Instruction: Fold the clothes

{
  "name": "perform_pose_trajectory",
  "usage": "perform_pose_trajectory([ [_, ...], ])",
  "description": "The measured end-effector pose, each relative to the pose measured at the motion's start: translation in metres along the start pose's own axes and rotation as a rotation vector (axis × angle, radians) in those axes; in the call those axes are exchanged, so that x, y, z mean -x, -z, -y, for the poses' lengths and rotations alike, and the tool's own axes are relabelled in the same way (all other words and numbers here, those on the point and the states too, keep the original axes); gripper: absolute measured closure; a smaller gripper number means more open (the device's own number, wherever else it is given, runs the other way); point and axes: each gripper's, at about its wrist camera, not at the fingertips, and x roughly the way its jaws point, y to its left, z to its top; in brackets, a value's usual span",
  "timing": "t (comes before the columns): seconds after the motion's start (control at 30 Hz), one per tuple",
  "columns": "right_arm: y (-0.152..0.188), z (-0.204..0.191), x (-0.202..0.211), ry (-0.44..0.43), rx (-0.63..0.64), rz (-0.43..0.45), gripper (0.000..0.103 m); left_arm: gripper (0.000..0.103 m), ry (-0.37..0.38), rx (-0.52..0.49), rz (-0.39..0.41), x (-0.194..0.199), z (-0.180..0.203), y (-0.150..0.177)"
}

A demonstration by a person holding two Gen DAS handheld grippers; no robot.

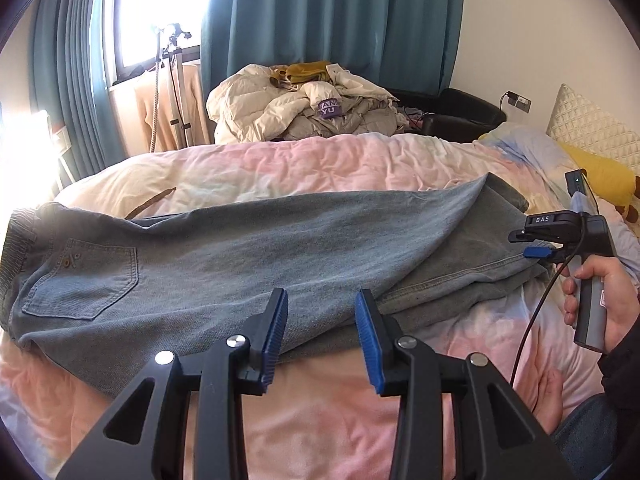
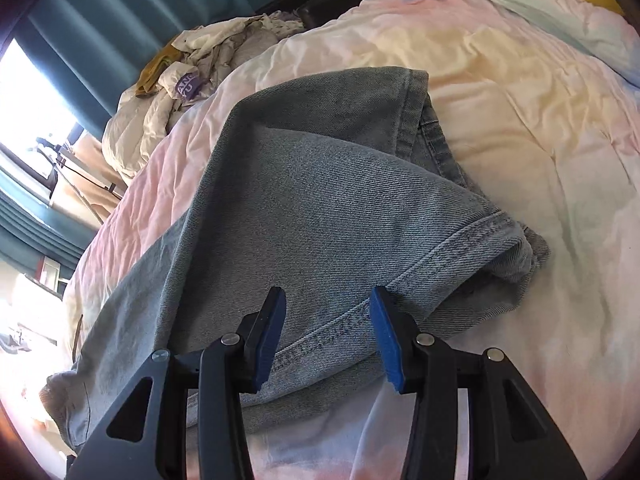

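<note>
Light blue jeans (image 1: 248,248) lie lengthwise across the bed, with the waistband and a back pocket (image 1: 84,280) at the left and the leg ends folded over at the right. My left gripper (image 1: 321,300) hovers open over the near edge of the jeans at mid-leg, nothing between its blue pads. My right gripper (image 1: 520,244), held by a hand (image 1: 600,304), is at the folded leg ends. In the right wrist view my right gripper (image 2: 328,300) stands open just above the jeans (image 2: 320,184). A stitched hem seam (image 2: 400,284) runs under the gap, and the pads do not press it.
The jeans rest on a pink and cream duvet (image 1: 304,160). Beyond the bed are a heap of pale clothes (image 1: 296,108), teal curtains (image 1: 332,12) and a bright window. At the right lie a yellow plush toy (image 1: 600,176) and a cream pillow (image 1: 592,124). A bare foot (image 1: 552,396) rests near the bed's front right.
</note>
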Motion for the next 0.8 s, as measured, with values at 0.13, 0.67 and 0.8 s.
perform_pose_trajectory([
  [0.13, 0.0, -0.001, 0.001, 0.002, 0.003, 0.007, 0.059, 0.067, 0.077, 0.057, -0.025, 0.012, -0.001, -0.011],
  [0.67, 0.006, 0.034, 0.031, 0.018, -0.231, 0.139, 0.059, 0.055, 0.178, 0.173, -0.106, 0.026, -0.003, -0.017],
  [0.8, 0.003, 0.045, 0.03, 0.032, -0.279, 0.148, 0.059, 0.055, 0.198, 0.187, -0.132, 0.021, -0.006, -0.015],
])
